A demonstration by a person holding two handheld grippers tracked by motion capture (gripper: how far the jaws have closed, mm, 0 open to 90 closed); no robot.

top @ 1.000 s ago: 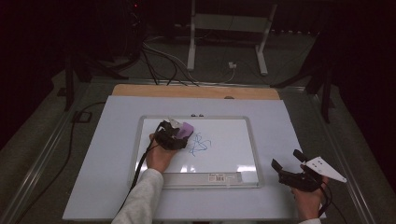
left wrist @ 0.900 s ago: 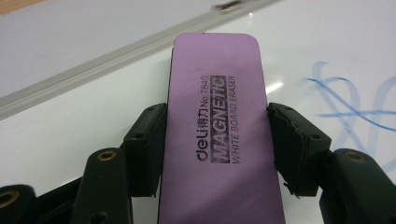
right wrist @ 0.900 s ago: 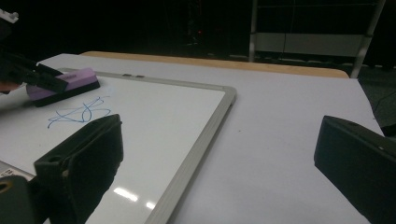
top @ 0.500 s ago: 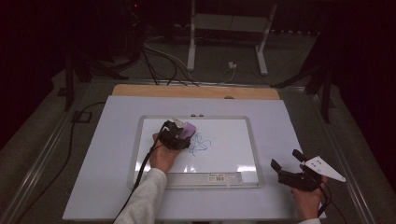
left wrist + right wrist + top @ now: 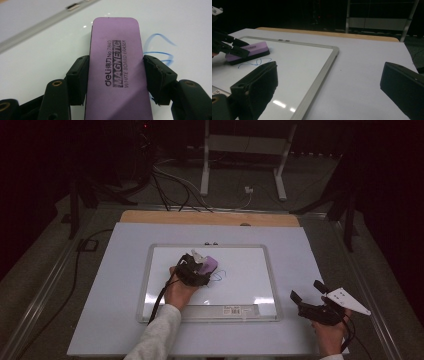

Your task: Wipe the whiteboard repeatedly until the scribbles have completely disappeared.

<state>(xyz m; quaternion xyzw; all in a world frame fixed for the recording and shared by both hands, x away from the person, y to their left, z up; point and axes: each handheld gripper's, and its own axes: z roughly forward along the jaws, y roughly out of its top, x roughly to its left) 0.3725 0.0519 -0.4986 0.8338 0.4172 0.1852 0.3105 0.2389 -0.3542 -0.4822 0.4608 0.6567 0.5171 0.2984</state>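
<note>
Purple eraser (image 5: 116, 72), top face, black print running along its length: "deli" logo with Chinese characters, "No.7840", "MAGNETIC" in a dark block, "WHITE BOARD ERASER" under it. Eraser sits on the whiteboard (image 5: 45, 65), clamped on both long sides by the left gripper (image 5: 116, 75). High view: small white barcode sticker (image 5: 233, 310) on the whiteboard's near frame edge, print too small to read. Blue marker scribble (image 5: 160, 47) beside the eraser, not lettering.

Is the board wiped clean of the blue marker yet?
No: blue scribble remains on the whiteboard beside the purple eraser clamped in the left gripper.
</note>
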